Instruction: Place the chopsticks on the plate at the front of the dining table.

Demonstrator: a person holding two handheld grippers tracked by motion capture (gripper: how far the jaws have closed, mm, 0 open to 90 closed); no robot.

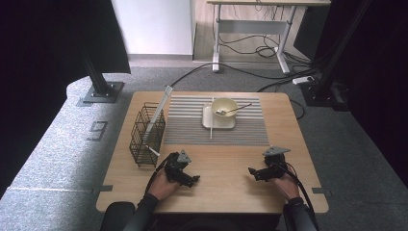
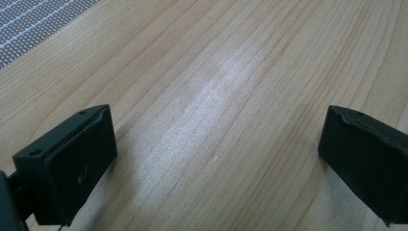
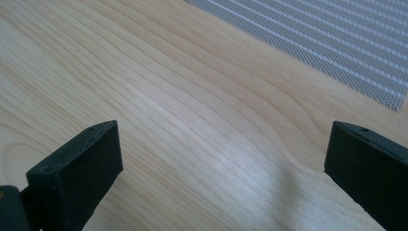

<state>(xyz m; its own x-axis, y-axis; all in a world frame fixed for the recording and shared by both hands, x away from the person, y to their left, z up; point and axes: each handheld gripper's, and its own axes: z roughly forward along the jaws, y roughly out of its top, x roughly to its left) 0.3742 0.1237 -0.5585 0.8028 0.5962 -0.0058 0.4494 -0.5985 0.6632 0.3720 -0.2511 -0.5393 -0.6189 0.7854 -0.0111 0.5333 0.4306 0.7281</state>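
The bowl [image 1: 224, 107] with its spoon [image 1: 234, 110] sits on a square plate [image 1: 208, 120] on the striped mat [image 1: 183, 127], well beyond both grippers. Left gripper [image 1: 194, 180] and right gripper [image 1: 252, 171] rest near the mat's front edge, jaws spread, empty. A careless reach could tip the bowl or flick the spoon off.

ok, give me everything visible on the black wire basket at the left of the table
The black wire basket is a tall, open-topped rectangular cage of thin dark wire mesh, as it looks metal. It stands upright near the left edge of the light wooden table, just left of the grey striped placemat. A long pale flat strip leans inside it, jutting above its rim. The left gripper is near it, not touching.
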